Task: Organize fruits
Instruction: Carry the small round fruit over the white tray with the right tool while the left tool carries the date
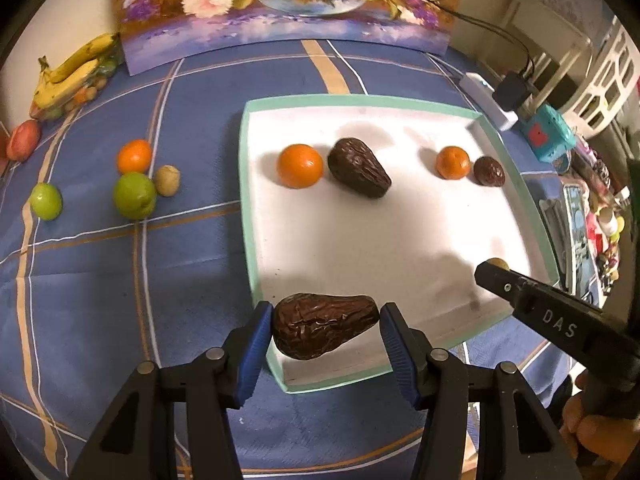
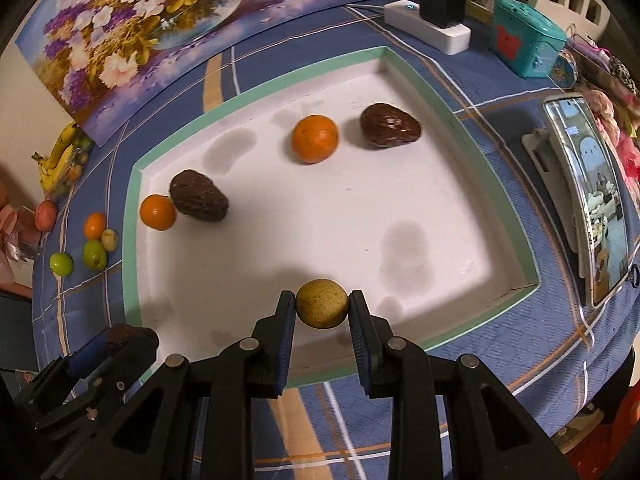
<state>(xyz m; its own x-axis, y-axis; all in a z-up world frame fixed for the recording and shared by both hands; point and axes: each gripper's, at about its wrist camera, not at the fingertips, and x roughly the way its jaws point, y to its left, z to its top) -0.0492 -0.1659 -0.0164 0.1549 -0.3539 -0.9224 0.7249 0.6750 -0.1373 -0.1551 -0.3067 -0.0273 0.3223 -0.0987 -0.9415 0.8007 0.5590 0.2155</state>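
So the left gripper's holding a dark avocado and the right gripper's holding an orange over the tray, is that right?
Not quite. The left gripper does hold a dark avocado, but the right gripper holds a small tan round fruit, not an orange, over the tray, as the right wrist view shows.

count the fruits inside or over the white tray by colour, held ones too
Round orange fruits: 2
Wrinkled dark brown fruits: 3, one held in the left gripper
Round speckled tan fruit: 1, in the right gripper
Total: 6

Blue plaid tablecloth (image 1: 100, 280); floral painting (image 1: 280, 0) against cream wall (image 1: 60, 20); dim warm light.
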